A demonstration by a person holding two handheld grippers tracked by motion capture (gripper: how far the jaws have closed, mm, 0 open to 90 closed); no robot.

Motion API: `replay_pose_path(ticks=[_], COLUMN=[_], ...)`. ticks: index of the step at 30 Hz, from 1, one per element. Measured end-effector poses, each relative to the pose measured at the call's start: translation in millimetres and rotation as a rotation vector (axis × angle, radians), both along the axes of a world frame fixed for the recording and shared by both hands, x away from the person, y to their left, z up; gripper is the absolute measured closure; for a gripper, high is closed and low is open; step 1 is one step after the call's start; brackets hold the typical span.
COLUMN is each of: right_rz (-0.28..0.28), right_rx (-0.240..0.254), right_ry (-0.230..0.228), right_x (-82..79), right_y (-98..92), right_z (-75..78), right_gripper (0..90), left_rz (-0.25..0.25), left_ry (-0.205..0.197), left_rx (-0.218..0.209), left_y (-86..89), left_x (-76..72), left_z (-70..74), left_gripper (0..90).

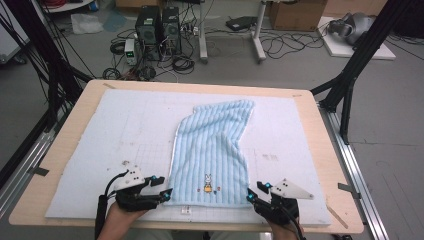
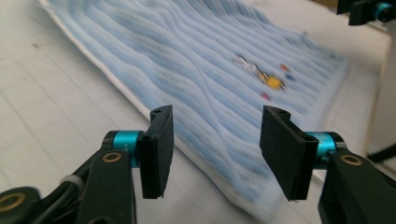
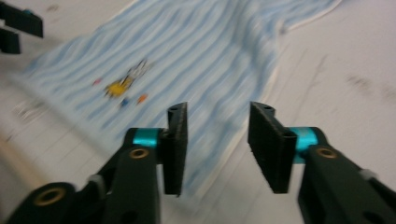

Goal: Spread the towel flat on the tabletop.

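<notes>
Currently the light-blue striped towel (image 1: 212,150) lies flat on the white foam mat (image 1: 100,150), running from the mat's near edge toward its far edge, with a small embroidered motif (image 1: 208,183) near the near hem. Left gripper (image 1: 162,194): positioned just beside the towel's near left corner; jaws spread, nothing pinched; the towel's white-trimmed edge (image 2: 219,182) lies below and beyond the gap between them. Right gripper (image 1: 251,196): positioned just beside the towel's near right corner; jaws spread, nothing pinched; the towel's edge passes beneath the gap. Both grippers sit at the mat's near edge, towel between them
</notes>
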State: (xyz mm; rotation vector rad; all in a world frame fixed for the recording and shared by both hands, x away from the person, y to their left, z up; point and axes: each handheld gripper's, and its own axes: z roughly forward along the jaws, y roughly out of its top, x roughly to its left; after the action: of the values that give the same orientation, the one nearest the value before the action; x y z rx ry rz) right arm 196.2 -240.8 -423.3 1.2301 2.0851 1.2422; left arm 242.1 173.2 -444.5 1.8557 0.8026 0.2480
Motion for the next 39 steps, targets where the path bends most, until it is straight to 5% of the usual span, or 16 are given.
replay_pose_path(ticks=[4, 8, 12, 18, 24, 31, 34, 39], right_rz=[-0.044, -0.064, -0.056, 0.000, 0.045, 0.033, 0.017, -0.037], right_rx=[-0.007, -0.042, -0.096, -0.130, -0.120, -0.119, -0.091, 0.008], right_ry=[0.007, 0.097, 0.155, 0.140, 0.134, 0.136, 0.139, 0.080], right_x=[30.9, 62.4, 76.8, 67.3, 46.1, 21.3, 21.4, 29.6], right_y=[-0.2, 9.7, 23.9, 22.3, 12.1, -7.6, -16.3, -25.0], right_z=[0.0, -10.0, -21.8, -24.2, -20.3, -20.8, -21.8, -13.9], right_gripper=[61.3, 59.7, 59.9, 84.6, 86.0, 85.7, 71.1, 51.7], left_rz=[0.047, 0.090, 0.110, 0.108, 0.110, 0.101, 0.094, 0.092], left_ry=[-0.008, 0.013, 0.033, 0.037, 0.036, 0.044, 0.049, 0.064], left_rx=[-0.018, -0.032, -0.039, -0.031, -0.035, -0.035, -0.036, -0.023], left_y=[5.7, 8.2, 8.5, 7.1, 5.4, 0.0, -4.5, -14.4], left_x=[23.3, 43.8, 51.1, 51.3, 51.3, 54.6, 58.0, 69.0], left_z=[8.6, 9.7, 6.9, 4.1, 4.2, 2.6, 2.1, 1.5], left_gripper=[42.3, 42.5, 42.7, 44.4, 44.5, 44.4, 44.4, 44.5])
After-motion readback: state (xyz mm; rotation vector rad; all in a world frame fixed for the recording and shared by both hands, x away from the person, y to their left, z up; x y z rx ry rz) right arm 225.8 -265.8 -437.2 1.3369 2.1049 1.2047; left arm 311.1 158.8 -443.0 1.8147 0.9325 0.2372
